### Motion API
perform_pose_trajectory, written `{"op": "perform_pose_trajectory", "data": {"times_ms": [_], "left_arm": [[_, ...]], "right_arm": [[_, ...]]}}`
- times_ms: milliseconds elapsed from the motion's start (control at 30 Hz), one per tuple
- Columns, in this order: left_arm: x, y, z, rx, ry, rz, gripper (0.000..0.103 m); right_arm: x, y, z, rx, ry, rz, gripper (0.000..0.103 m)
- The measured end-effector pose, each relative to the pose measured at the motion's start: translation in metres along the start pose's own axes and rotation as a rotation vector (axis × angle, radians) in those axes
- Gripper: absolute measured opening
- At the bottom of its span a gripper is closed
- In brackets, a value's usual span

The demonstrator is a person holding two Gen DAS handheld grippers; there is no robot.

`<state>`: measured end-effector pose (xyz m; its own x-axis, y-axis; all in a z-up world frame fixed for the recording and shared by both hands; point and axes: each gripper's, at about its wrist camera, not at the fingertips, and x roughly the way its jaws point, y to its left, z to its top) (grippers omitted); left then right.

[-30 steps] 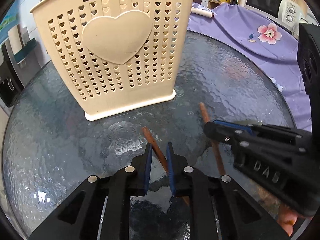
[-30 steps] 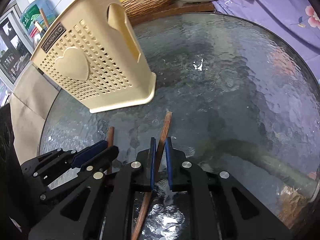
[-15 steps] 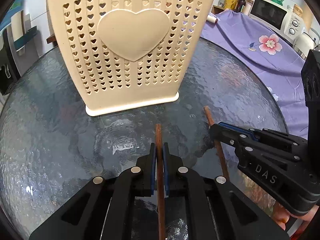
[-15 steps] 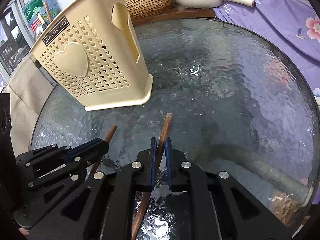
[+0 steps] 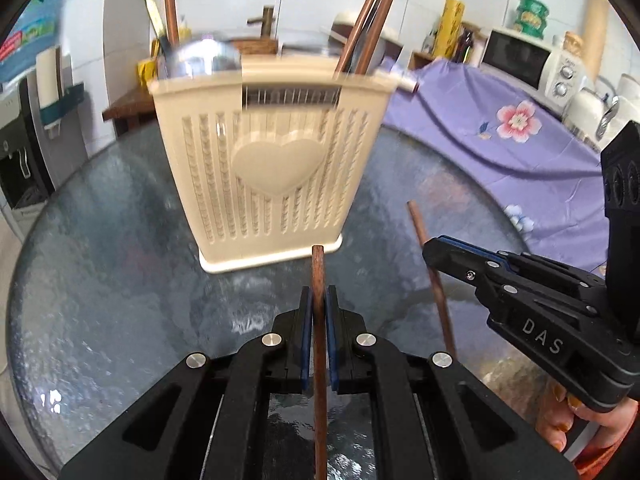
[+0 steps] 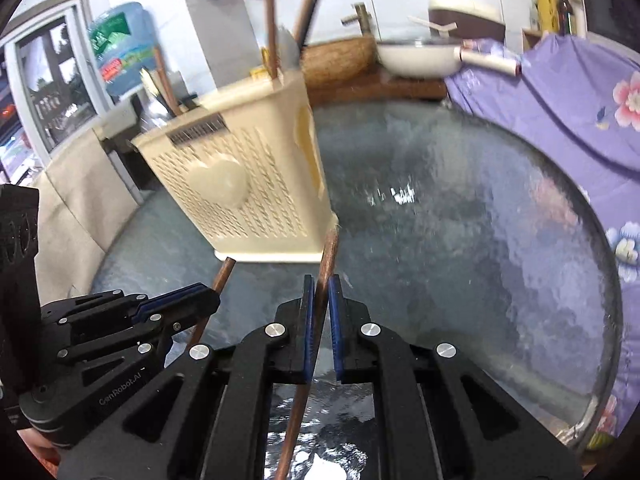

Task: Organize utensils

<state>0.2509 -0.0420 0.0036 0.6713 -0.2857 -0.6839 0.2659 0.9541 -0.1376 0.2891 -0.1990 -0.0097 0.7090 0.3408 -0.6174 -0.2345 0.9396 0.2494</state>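
Round textured glass forms the surface [image 5: 120,280] in the left wrist view, with a purple floral cloth [image 5: 500,152] draped behind it on the right and a white microwave [image 5: 528,60] beyond that. 1 cream slotted utensil holder [image 5: 272,168] with a raised heart stands upright on the glass; its label is too blurred to read. At least 2 brown chopsticks [image 5: 368,20] lean out of its top right. The left claw [image 5: 319,332] is clamped on 1 brown chopstick [image 5: 319,280], which runs straight up between the blue pads, its tip in front of the holder's base. To the right, the right claw [image 5: 434,248] is pinched on a 2nd chopstick [image 5: 424,236]; its black body reads "DAS", and a person's hand [image 5: 588,420] grips it at the lower right.

From the right wrist view, the same holder [image 6: 248,184] sits left of centre on the glass [image 6: 460,240], with 2 sticks [image 6: 272,20] rising from it. 1 white pan [image 6: 416,56] and 1 woven basket [image 6: 340,60] stand on a wooden ledge behind, and 1 blue water jug [image 6: 120,52] is at the left. The right claw [image 6: 322,320] is closed on its chopstick [image 6: 330,256], which tilts slightly right. At the lower left the left claw [image 6: 212,300], marked "CenRobot.AI", holds the other chopstick [image 6: 224,276].
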Motion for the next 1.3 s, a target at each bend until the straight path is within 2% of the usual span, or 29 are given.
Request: {"op": "perform_pose_trajectory", "data": {"times_ms": [133, 233, 333, 400, 433, 467, 500, 533, 767, 933, 1167, 1300], "left_arm": [[-0.026, -0.005, 0.008, 0.026, -0.067, -0.01, 0.006], [-0.037, -0.004, 0.012, 0.042, -0.092, 0.0, 0.006], [-0.034, 0.002, 0.012, 0.022, -0.081, 0.013, 0.006], [-0.031, 0.007, 0.011, 0.004, -0.071, 0.015, 0.006], [-0.03, 0.01, 0.01, -0.006, -0.066, 0.017, 0.006], [-0.03, 0.013, 0.009, -0.016, -0.064, 0.02, 0.006], [-0.032, 0.015, 0.008, -0.022, -0.066, 0.022, 0.006], [-0.034, 0.018, 0.008, -0.03, -0.07, 0.024, 0.006], [-0.069, 0.053, 0.004, -0.111, -0.155, 0.083, 0.006], [-0.078, 0.082, -0.001, -0.186, -0.169, 0.113, 0.006], [-0.086, 0.125, -0.012, -0.284, -0.176, 0.142, 0.007], [-0.089, 0.145, -0.022, -0.324, -0.171, 0.157, 0.006]], "right_arm": [[-0.025, 0.011, 0.008, -0.044, -0.06, 0.017, 0.001], [-0.027, 0.016, 0.01, -0.051, -0.044, 0.005, 0.001], [-0.015, 0.011, 0.009, -0.042, -0.008, -0.011, 0.002], [0.0, 0.006, 0.005, -0.038, 0.053, -0.005, 0.006], [0.007, 0.005, 0.003, -0.031, 0.069, 0.005, 0.016], [0.015, 0.007, 0.0, -0.034, 0.095, 0.014, 0.031], [0.022, 0.01, -0.003, -0.037, 0.115, 0.02, 0.037], [0.03, 0.013, -0.007, -0.038, 0.132, 0.03, 0.038], [0.068, 0.063, -0.024, -0.152, 0.243, 0.123, 0.038], [0.089, 0.116, -0.033, -0.239, 0.284, 0.161, 0.038], [0.111, 0.169, -0.038, -0.296, 0.326, 0.158, 0.037], [0.119, 0.197, -0.043, -0.367, 0.323, 0.109, 0.031]]}}
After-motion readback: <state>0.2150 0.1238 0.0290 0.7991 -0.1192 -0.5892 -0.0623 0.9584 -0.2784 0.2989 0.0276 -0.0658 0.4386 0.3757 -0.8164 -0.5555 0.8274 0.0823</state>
